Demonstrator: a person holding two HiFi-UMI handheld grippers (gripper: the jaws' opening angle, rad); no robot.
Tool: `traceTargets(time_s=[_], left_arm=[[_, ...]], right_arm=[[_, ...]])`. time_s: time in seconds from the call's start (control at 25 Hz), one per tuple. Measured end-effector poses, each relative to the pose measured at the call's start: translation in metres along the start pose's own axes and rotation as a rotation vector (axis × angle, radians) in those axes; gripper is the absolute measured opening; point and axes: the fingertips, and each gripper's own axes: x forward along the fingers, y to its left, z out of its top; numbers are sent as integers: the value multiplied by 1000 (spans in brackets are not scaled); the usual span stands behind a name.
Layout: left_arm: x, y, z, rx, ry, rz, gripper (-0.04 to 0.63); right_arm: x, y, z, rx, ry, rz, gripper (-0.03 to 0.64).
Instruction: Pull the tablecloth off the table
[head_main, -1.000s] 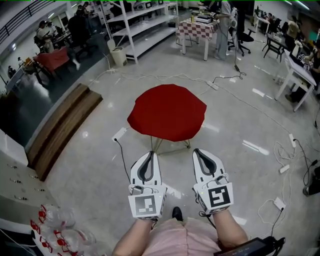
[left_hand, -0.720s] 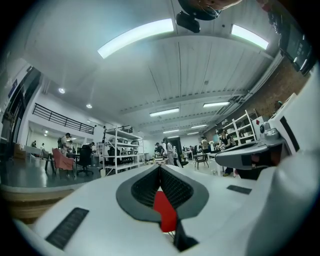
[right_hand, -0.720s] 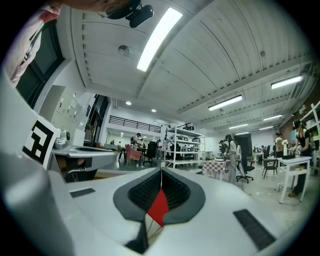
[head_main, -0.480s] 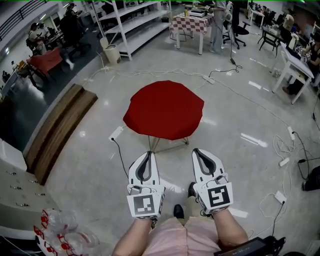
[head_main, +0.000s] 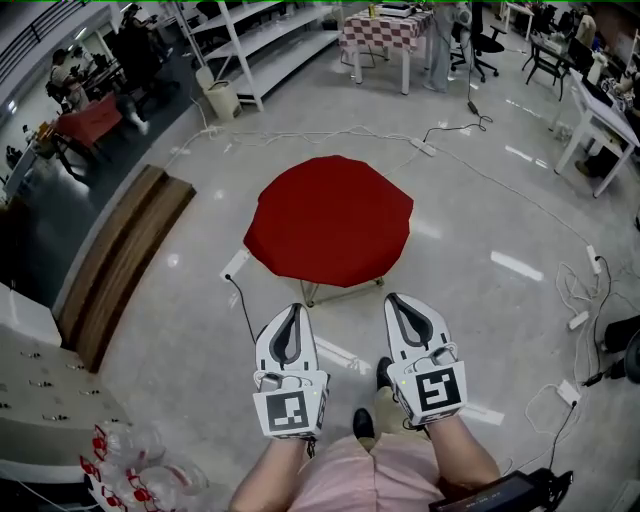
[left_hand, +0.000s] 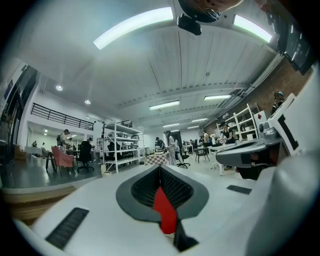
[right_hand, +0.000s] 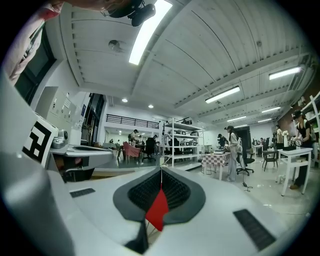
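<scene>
My left tool (head_main: 295, 310) and right tool (head_main: 402, 302) sit side by side, both fully closed and empty. The red tablecloth (head_main: 330, 218) lies spread farther off, untouched.

Two grippers: left gripper (head_main: 297, 308), right gripper (head_main: 394, 300); one red tablecloth (head_main: 330, 220); one checked table (head_main: 385, 32)

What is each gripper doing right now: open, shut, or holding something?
Left gripper: jaws closed, holding nothing.
Right gripper: jaws closed, holding nothing.
</scene>
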Motion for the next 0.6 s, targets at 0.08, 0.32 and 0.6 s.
traceTargets(time_s=[0.08, 0.32, 0.6], left_arm=[[18, -3, -5, 5, 19, -1, 25], [75, -6, -9, 22, 46, 1, 25], [123, -13, 16, 61, 10, 5, 25]], right_arm=[[13, -15, -4, 10, 6, 0, 17], [54, -60, -9, 33, 10, -4, 17], [83, -106, 18, 36, -22, -24, 17]])
